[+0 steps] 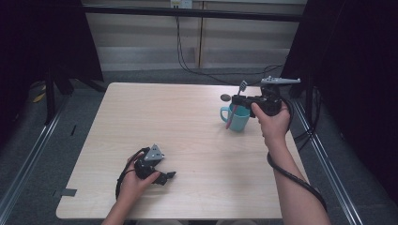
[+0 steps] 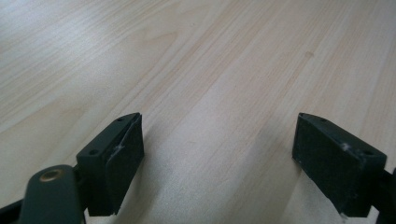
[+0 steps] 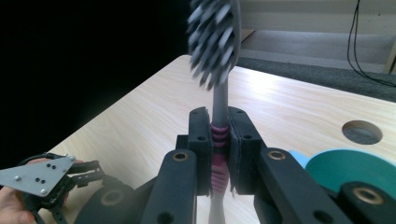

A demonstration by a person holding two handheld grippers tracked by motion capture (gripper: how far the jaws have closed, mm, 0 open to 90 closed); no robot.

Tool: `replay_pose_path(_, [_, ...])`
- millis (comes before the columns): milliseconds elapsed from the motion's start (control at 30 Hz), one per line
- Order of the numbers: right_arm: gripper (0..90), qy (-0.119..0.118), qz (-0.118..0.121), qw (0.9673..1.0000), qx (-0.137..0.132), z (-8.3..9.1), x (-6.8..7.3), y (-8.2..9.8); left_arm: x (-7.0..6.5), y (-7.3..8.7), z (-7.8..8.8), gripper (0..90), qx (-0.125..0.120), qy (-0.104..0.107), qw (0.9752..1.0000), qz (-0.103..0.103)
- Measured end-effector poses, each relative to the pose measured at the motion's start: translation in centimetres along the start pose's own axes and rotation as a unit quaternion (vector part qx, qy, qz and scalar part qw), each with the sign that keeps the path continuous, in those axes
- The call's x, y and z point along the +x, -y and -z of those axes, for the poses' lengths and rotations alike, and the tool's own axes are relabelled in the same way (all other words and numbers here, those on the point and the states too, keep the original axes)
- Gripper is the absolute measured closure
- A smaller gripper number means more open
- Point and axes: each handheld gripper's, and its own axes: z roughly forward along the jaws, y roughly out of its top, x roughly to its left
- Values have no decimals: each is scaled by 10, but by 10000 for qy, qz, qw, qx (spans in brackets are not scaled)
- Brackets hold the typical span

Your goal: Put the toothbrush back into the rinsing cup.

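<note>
toothbrush [image 3: 218, 116] stands in teal cup [image 1: 237, 118]

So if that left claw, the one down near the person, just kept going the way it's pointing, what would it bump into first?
Most likely the table itself. The left gripper is open and angled down at bare wood; nothing else lies ahead between its jaws. How soon it would touch is hard to judge.

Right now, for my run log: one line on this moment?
right hand-held gripper: shut on toothbrush over teal mug | left hand-held gripper: open, on table
</note>
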Motion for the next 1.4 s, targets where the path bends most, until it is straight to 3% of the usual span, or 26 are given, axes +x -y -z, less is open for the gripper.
replay_pose_path(600, [813,268,0,9996,-117,3,-13,-11,0,0,0,150,12,31,10000,-26])
replay_pose_path(1167, [813,575,226,9980,-146,1,-20,-29,0,0,0,150,8,40,10000,-42])
replay_pose_path(1400, [813,641,176,9977,-167,0,-25,-32,0,0,0,151,27,37,10000,-56])
